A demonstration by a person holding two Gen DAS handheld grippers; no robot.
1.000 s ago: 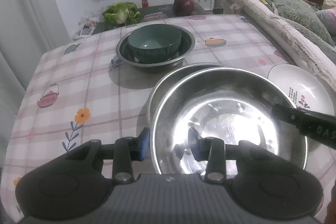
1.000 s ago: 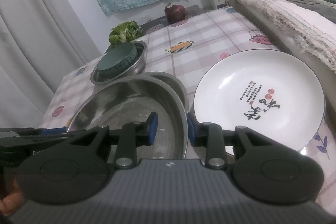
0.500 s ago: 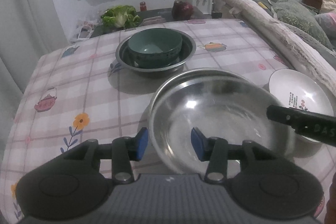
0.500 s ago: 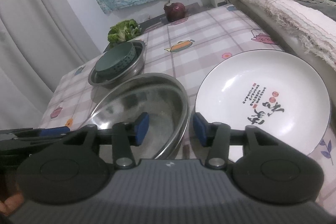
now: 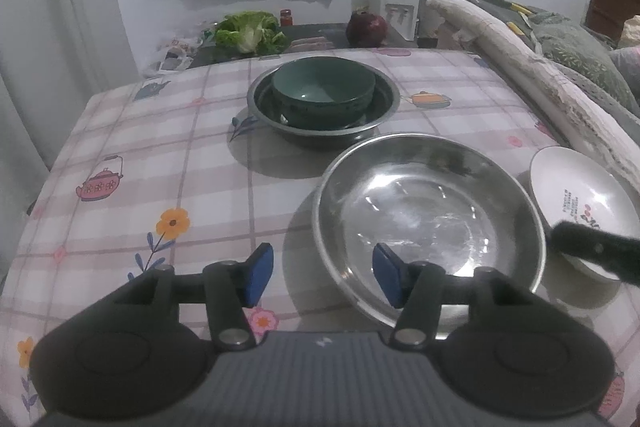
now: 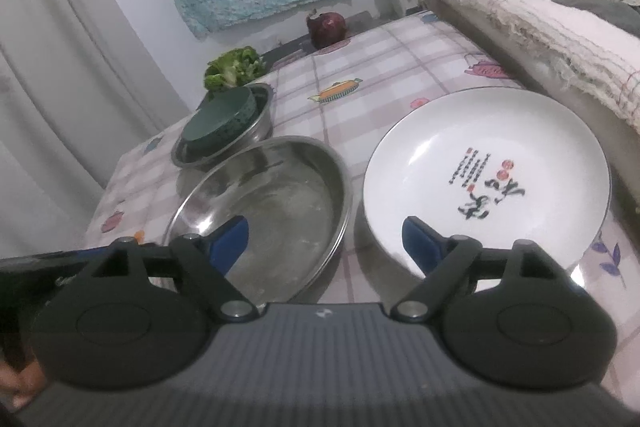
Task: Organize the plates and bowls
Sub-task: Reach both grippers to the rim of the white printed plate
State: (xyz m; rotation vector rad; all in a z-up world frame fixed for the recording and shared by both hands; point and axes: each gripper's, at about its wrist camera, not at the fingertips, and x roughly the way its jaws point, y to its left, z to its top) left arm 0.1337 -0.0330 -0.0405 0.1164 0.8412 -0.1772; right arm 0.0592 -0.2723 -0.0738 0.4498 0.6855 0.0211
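While both just opening, left tool (image 5: 322,277) and right tool (image 6: 326,241) agape, empty, astride the steel basin (image 5: 428,215) rim.

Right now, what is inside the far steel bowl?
A dark green bowl sits upright inside the far steel bowl. The green bowl looks empty. What lies under it is hidden.

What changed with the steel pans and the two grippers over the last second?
The top steel pan was lowered into the pan beneath and let go. The left gripper and right gripper have just been opening, pads now off its rim. The green bowl and white plate stayed put.
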